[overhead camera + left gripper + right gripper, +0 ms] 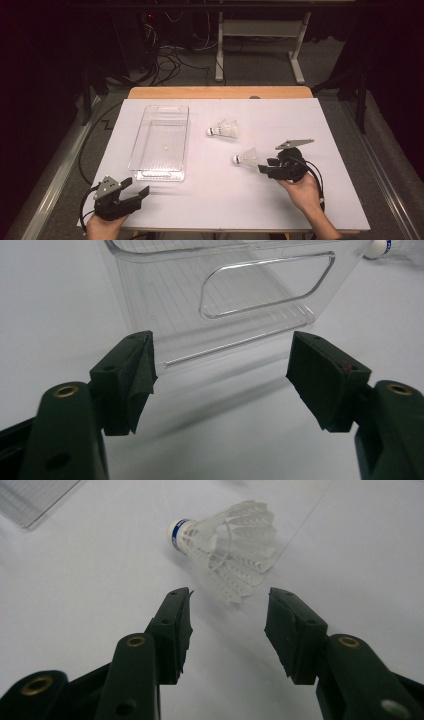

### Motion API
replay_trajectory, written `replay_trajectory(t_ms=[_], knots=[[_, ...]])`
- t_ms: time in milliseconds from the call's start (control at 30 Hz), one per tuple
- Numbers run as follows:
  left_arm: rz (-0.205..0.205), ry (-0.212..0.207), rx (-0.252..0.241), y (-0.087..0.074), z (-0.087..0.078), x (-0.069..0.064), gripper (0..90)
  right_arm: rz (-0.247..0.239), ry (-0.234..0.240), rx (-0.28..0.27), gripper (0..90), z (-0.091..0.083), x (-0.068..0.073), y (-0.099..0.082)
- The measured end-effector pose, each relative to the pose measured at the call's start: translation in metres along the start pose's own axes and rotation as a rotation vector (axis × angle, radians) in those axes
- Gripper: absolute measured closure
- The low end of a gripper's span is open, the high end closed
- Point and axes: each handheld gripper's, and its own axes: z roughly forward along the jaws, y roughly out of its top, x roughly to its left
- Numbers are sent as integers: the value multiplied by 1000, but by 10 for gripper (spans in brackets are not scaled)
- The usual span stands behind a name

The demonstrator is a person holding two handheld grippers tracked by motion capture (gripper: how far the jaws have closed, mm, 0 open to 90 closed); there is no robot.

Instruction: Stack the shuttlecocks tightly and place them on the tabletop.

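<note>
So the right gripper sits low over the white table with its jaws about half spread and nothing between them, and the nearer shuttlecock lies on its side just off the tips, at roughly 10 o'clock from the gripper in the high view. In the right gripper view that shuttlecock is dead ahead at 12 o'clock, feather skirt toward the jaws and the blue-banded cork pointing away to about 10 o'clock, close to the pads but not touching them. A second shuttlecock lies farther up the table, around 11 o'clock from the first. The left gripper hangs at the near left corner, jaws wide and empty, facing the short end of the clear plastic bin, which stands just ahead of it at 12 o'clock in the left gripper view.
</note>
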Motion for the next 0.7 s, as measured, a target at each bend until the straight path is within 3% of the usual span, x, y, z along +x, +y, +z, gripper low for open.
replay_trajectory(t_ms=[267,700], knots=[[0,0,0,0,0,0,287,-27,19,21,545,6,12,0],[2,-1,0,0,0,0,287,-41,35,27,549,12,19,5]])
